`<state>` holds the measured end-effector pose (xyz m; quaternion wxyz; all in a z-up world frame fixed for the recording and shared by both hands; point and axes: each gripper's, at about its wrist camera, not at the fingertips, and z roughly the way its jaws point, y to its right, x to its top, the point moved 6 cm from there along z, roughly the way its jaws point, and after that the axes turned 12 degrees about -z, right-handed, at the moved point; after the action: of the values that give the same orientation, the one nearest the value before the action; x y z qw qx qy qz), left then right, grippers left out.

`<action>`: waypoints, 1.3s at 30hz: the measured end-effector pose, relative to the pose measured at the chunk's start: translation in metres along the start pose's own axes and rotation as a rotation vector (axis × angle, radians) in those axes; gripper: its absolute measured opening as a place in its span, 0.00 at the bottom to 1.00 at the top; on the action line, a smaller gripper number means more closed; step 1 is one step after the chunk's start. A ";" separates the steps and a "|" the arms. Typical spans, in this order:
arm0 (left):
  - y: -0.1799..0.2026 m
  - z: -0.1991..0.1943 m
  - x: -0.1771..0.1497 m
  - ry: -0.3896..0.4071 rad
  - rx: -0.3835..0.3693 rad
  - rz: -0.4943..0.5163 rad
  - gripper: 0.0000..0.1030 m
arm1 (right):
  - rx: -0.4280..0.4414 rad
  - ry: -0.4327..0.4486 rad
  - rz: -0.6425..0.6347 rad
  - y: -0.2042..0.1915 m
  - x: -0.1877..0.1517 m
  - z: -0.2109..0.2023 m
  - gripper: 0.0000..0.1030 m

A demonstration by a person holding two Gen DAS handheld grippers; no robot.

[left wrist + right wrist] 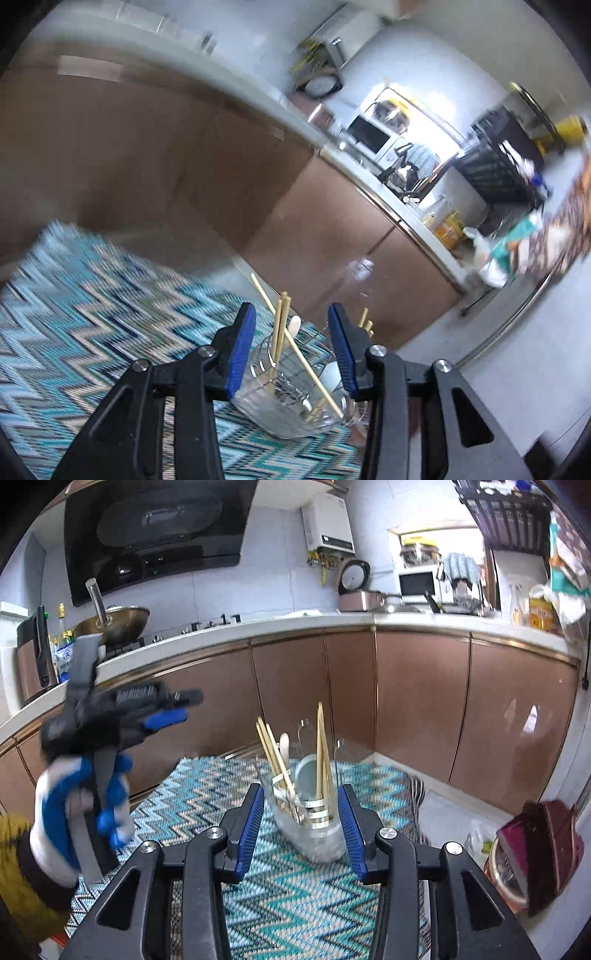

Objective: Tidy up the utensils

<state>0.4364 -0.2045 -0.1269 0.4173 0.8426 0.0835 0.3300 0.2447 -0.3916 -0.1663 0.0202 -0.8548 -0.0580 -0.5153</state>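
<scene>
A clear holder [314,834] stands on a teal zigzag cloth [207,794]. It holds several wooden chopsticks [273,753] and a pale spoon [284,742]. My right gripper [301,794] is open just short of the holder, its blue pads either side of it and not touching. The left wrist view is blurred and tilted. My left gripper [291,314] is open, with the holder [280,413] and chopsticks [280,332] showing between and beyond its fingers. In the right wrist view the left gripper [177,707] is up at the left in a gloved hand [74,812], apart from the holder.
Brown cabinet doors [417,701] run behind the cloth under a white counter [332,620]. On the counter are a wok [114,622] and a microwave [417,583]. A dark red dustpan and brush [535,849] lies on the floor at the right.
</scene>
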 end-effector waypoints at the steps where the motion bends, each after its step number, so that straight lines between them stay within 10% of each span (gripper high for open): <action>1: -0.008 0.010 0.006 -0.026 -0.016 -0.045 0.38 | 0.005 -0.010 0.014 0.002 -0.006 0.003 0.40; 11: -0.058 0.116 0.037 -0.191 -0.145 -0.320 0.38 | 0.000 -0.089 0.120 0.035 -0.050 0.023 0.40; 23: -0.059 0.159 0.026 -0.246 -0.146 -0.360 0.36 | -0.012 -0.114 0.117 0.038 -0.060 0.028 0.41; 29: -0.054 0.169 0.022 -0.263 -0.143 -0.339 0.07 | -0.028 -0.120 0.124 0.041 -0.065 0.023 0.43; 39: -0.032 0.135 0.039 -0.172 -0.178 -0.256 0.04 | -0.034 -0.131 0.149 0.045 -0.077 0.018 0.44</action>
<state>0.5555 -0.2559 -0.1906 0.5344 0.8100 0.1247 0.2071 0.2308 -0.4408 -0.2417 0.0402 -0.8888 0.0134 -0.4564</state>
